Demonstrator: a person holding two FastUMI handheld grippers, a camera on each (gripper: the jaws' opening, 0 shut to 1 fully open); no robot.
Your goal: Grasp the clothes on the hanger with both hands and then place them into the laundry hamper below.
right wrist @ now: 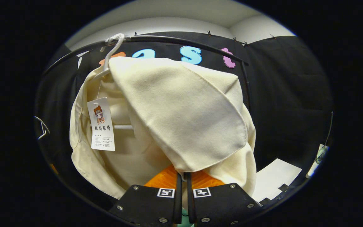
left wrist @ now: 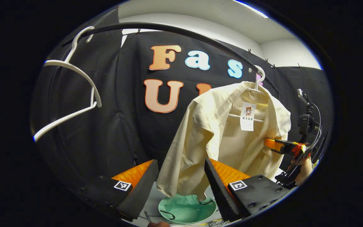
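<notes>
Claws first: our right claw (right wrist: 183, 176) pinches the cream jacket's (left wrist: 219, 138) front edge, while our left claw (left wrist: 181, 179) gapes around its hanging sleeve. The jacket sits on its hanger (left wrist: 258, 82), above the green hamper (left wrist: 186, 210). Next we close left, lift it off.

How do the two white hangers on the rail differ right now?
The empty hanger carries nothing, while the loaded hanger carries the cream garment with a paper tag. In the left gripper view the empty hanger sits tilted at the far left, with its whole frame showing. The loaded hanger hangs to the right, with mostly its hook and crossbar showing. Both are white and hooked on the black rail.
</notes>
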